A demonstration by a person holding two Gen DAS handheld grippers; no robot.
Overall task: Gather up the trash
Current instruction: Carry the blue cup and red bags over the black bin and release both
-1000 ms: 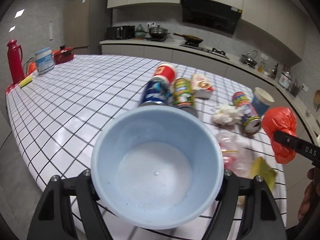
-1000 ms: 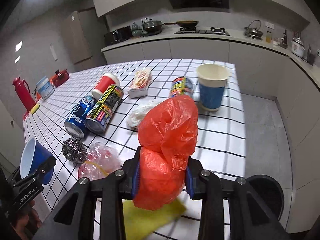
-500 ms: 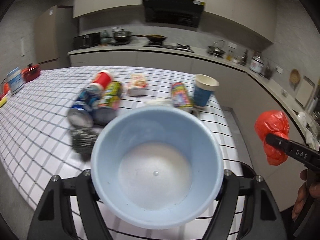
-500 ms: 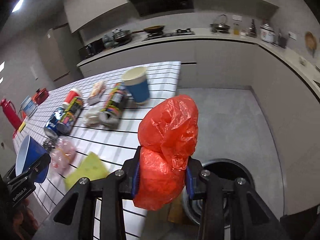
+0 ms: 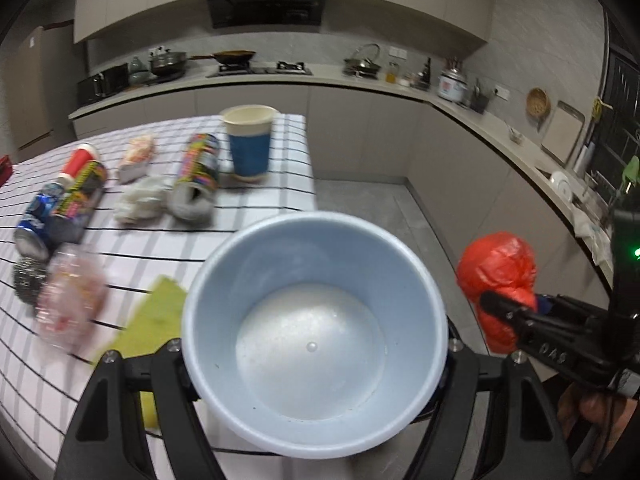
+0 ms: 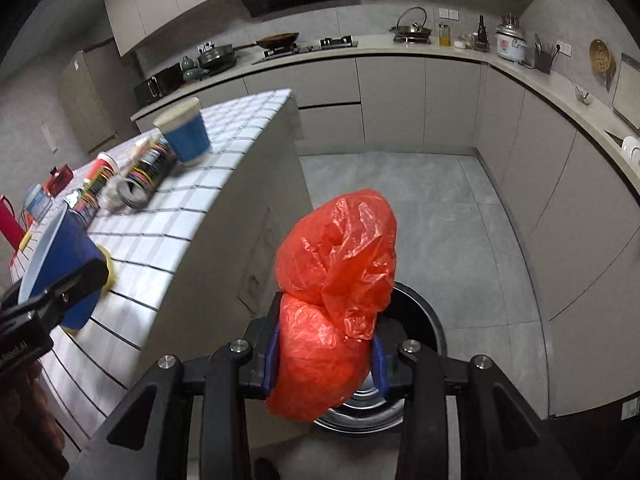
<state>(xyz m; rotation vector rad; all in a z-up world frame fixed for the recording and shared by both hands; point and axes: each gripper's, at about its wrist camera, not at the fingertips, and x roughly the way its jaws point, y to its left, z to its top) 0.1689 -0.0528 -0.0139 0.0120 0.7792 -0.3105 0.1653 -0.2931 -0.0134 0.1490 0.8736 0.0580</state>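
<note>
My right gripper point(image 6: 325, 358) is shut on a crumpled red plastic bag point(image 6: 334, 280) and holds it in the air above a round black trash bin point(image 6: 416, 320) on the floor, past the table's end. The bag also shows in the left wrist view point(image 5: 498, 276). My left gripper point(image 5: 314, 360) is shut on a light blue paper cup point(image 5: 316, 332), its open mouth facing the camera, held over the table's near corner. In the right wrist view the cup point(image 6: 60, 264) looks dark blue outside.
On the white tiled table point(image 5: 256, 216) lie several cans point(image 5: 198, 178), a blue paper cup point(image 5: 250, 144), a crumpled white tissue point(image 5: 140, 202), a clear plastic bag point(image 5: 72, 300), a steel scourer point(image 5: 26, 280) and a yellow-green cloth point(image 5: 148, 320). Grey cabinets point(image 6: 552, 208) line the walls.
Both grippers have swung right, from over the table towards its end. The red bag has gone from above the table to above the floor bin. Both grips are unchanged.
</note>
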